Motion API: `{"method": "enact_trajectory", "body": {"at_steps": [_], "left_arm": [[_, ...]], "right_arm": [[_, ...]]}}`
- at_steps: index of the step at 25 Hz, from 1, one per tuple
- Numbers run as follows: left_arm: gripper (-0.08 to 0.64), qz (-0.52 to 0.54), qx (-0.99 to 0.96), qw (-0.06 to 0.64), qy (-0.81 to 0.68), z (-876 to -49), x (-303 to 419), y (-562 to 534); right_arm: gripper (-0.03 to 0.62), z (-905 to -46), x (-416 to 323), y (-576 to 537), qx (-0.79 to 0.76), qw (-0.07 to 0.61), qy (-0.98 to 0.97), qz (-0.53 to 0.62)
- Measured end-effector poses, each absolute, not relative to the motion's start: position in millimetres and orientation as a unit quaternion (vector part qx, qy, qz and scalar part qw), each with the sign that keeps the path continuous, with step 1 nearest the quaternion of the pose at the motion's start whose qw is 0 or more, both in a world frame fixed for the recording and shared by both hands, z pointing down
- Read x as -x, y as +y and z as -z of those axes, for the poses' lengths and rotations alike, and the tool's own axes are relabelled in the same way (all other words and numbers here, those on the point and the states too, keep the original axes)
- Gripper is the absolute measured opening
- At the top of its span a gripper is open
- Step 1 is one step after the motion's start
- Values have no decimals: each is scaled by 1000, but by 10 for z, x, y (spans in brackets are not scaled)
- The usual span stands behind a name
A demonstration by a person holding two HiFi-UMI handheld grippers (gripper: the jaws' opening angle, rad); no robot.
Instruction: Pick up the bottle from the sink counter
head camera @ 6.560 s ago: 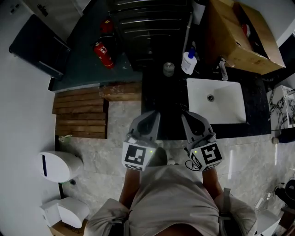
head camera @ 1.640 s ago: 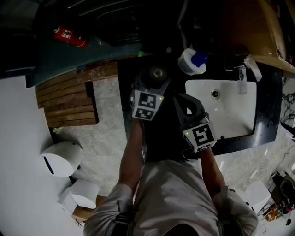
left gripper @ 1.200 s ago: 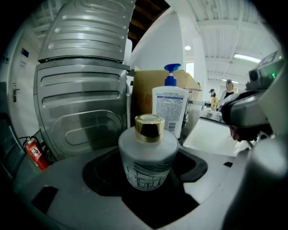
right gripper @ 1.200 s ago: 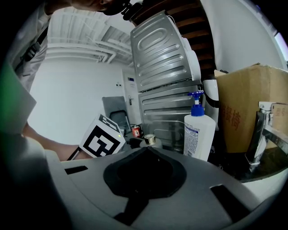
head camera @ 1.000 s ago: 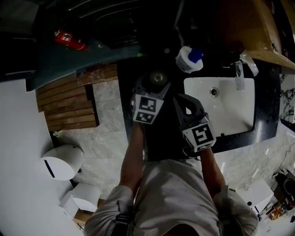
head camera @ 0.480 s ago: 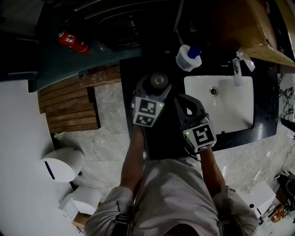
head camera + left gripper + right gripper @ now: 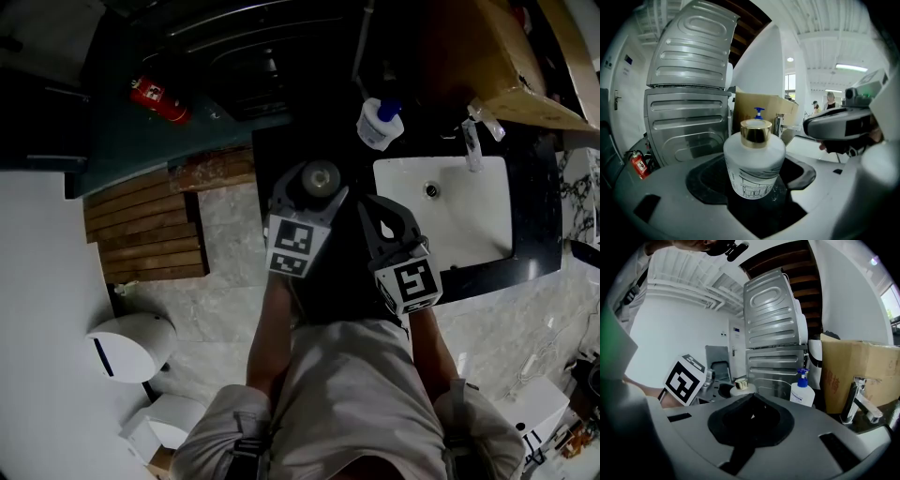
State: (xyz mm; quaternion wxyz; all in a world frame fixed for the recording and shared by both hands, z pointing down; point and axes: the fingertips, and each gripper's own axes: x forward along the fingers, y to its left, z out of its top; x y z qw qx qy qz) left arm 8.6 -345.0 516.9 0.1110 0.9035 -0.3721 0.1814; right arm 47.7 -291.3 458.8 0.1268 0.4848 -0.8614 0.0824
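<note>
One white sink (image 7: 459, 220) sits in the black counter (image 7: 534, 216) beside wooden slats (image 7: 141, 230).

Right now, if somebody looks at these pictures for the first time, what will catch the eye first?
The white bottle with a gold cap stands out first, upright and gripped between the jaws of the left gripper, over the dark counter beside the white sink. Next comes the pump bottle with a blue top behind it. The right gripper is shut and empty.
</note>
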Motion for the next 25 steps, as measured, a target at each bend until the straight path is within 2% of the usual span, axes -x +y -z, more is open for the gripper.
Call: {"method": "enact_trajectory", "body": {"at_steps": [25], "left_arm": [[322, -106, -926, 47, -359, -3827, 201, -2737]], "right_arm": [[-6, -3503, -400, -2418, -502, 63, -863, 2]]}}
